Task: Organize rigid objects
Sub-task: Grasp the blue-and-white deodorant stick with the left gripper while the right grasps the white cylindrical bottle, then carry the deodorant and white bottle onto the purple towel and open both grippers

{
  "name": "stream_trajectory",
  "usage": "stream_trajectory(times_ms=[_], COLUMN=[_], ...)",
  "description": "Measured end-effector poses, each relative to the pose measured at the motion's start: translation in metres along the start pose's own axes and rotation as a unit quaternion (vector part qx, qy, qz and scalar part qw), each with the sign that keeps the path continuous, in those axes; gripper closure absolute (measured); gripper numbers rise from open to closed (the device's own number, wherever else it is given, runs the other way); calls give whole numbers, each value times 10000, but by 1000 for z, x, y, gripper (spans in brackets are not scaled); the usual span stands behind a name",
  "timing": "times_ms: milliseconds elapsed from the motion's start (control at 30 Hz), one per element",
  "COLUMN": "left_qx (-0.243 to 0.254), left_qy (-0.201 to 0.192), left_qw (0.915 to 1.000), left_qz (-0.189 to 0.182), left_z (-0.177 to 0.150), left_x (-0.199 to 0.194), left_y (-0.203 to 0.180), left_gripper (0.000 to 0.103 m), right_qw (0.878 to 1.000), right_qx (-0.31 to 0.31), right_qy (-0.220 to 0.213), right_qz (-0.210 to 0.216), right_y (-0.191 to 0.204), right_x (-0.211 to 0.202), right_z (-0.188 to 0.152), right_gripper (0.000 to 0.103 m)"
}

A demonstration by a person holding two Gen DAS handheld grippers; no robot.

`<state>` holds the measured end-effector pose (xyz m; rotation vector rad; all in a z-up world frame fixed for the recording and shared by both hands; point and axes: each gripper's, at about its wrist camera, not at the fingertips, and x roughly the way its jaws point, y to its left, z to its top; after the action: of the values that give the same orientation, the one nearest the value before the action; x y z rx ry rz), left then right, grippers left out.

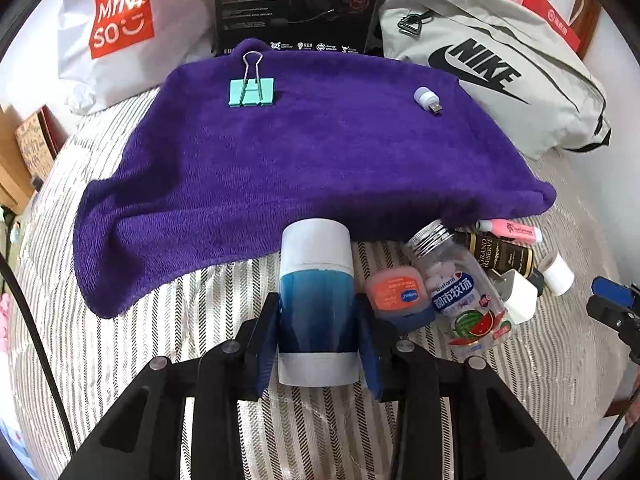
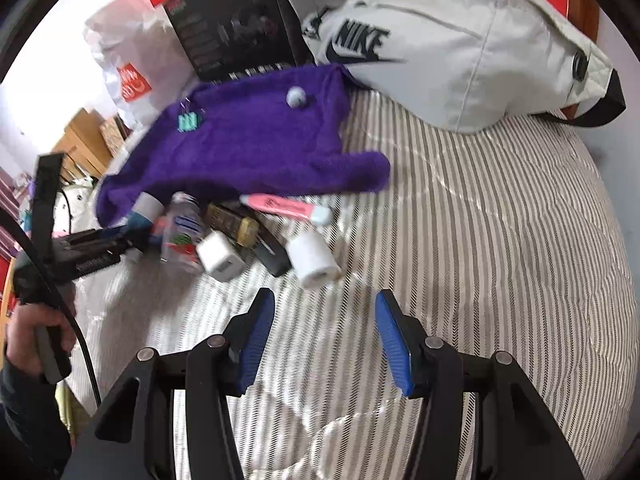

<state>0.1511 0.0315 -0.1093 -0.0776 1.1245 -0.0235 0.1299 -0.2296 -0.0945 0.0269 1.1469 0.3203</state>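
My left gripper point(image 1: 318, 320) is shut on a blue stick container with a white cap point(image 1: 316, 264), which lies on the striped bedding at the purple towel's point(image 1: 304, 160) near edge. Beside it lie a small orange jar point(image 1: 394, 292), a clear candy bottle point(image 1: 460, 292), a dark box point(image 1: 500, 256), a pink highlighter point(image 1: 512, 230), a white charger plug point(image 1: 520, 298) and a white roll point(image 1: 560, 272). On the towel sit a green binder clip point(image 1: 251, 90) and a small USB light point(image 1: 426, 98). My right gripper point(image 2: 324, 300) is open and holds nothing, just short of the white roll point(image 2: 316, 258).
Behind the towel stand a white shopping bag point(image 1: 116, 20), a black carton point(image 1: 296, 0) and a grey sports bag point(image 1: 492, 68). Striped bedding point(image 2: 500, 260) stretches to the right of the pile. A hand point(image 2: 36, 336) holds the left gripper's handle.
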Motion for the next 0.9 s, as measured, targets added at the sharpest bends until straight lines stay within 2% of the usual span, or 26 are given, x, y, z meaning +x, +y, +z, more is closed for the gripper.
stream_trajectory(times_ms=[133, 233, 267, 333, 467, 567, 733, 900], left_qx=[64, -28, -51, -105, -97, -15, 97, -16], left_qy=[-37, -50, -57, -79, -107, -83, -101, -45], left_qw=[10000, 9999, 9999, 9998, 9998, 10000, 9999, 9999], left_qz=[4, -105, -129, -166, -121, -26, 59, -139], left_z=[0, -1, -1, -2, -4, -3, -2, -4], left_x=[-1, -2, -2, -1, 0, 0, 2, -3], left_y=[-1, 2, 3, 5, 2, -1, -5, 4], left_gripper=[68, 68, 68, 68, 68, 68, 68, 69], right_qw=[9999, 9996, 9993, 9991, 9973, 9966, 9972, 9986], right_qx=[-42, -287, -369, -416, -674, -764, -688, -493], right_qy=[-35, -79, -30, 54, 276, 239, 206, 182], right_qz=[118, -30, -93, -63, -87, -205, -215, -61], right_y=[2, 8, 10, 11, 19, 21, 19, 11], right_x=[11, 19, 24, 32, 49, 51, 52, 42], right_z=[3, 10, 13, 18, 24, 27, 25, 23], right_gripper=[51, 52, 54, 66, 68, 73, 73, 73])
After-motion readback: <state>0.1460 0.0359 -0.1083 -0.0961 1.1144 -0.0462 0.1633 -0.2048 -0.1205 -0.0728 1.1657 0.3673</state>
